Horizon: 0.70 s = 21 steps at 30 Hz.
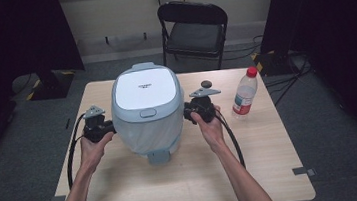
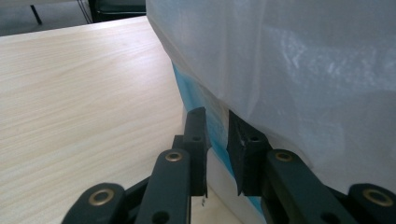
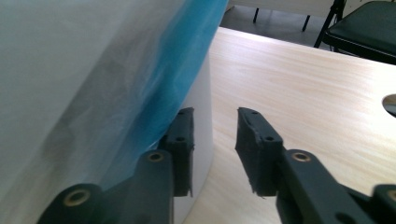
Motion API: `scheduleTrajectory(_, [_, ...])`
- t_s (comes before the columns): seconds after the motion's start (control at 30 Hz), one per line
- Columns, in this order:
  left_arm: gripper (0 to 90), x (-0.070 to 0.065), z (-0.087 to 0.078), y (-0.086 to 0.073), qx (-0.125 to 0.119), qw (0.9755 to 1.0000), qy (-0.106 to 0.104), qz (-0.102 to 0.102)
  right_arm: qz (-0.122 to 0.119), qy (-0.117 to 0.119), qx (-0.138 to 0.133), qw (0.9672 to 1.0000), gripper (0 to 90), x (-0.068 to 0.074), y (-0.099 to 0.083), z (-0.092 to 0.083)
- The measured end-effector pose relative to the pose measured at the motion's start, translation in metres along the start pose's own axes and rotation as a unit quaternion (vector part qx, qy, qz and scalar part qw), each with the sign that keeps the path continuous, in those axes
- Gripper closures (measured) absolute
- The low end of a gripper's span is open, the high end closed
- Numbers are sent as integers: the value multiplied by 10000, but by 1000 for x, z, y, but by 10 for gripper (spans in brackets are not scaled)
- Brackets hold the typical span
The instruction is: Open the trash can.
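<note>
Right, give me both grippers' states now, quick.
Left gripper: shut on the blue edge of the plastic bag.
Right gripper: open, jaws apart beside the bag, gripping nothing.

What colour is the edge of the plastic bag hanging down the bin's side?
Blue, below a translucent white upper part of the plastic bag; the right gripper view shows it best.

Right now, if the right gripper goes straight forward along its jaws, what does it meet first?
Probably the bin: the right gripper is beside its white wall, under the blue bag edge. Depth is unclear.
</note>
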<state>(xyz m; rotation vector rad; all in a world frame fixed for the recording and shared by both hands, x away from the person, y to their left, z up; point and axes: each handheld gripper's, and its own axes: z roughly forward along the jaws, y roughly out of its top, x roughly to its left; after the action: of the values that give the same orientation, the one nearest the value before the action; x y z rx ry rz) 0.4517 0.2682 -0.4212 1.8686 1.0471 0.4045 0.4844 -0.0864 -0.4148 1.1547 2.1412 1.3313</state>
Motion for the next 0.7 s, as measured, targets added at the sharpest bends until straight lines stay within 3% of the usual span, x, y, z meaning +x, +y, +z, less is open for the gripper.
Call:
scheduleTrajectory(0.07, [775, -3, -2, -1, 30, 10000, -75, 32, 46, -57, 42, 10000, 617, 0, -2, -6])
scheduleTrajectory(0.13, [775, -8, -3, -2, 41, 9999, -50, 122, 4, -103, 43, 9999, 622, 1, -5, -10])
scheduleTrajectory(0.23, [774, -14, -5, -7, -25, 9999, -109, 31, -20, -98, 48, 9999, 638, 2, -8, -16])
scheduleTrajectory(0.3, [768, -17, -7, -7, 37, 9999, -19, 128, 0, -76, 32, 10000, 643, 3, -10, -19])
scheduleTrajectory(0.4, [768, -21, -9, -8, 76, 9999, -100, 117, -24, -83, 42, 10000, 646, 6, -13, -24])
scheduleTrajectory(0.53, [768, -26, -12, -9, 139, 9996, -84, 252, -78, -114, 75, 9999, 647, 9, -15, -30])
scheduleTrajectory(0.7, [768, -30, -18, -18, 23, 9996, -242, 134, -82, -70, 61, 9999, 660, 13, -20, -37])
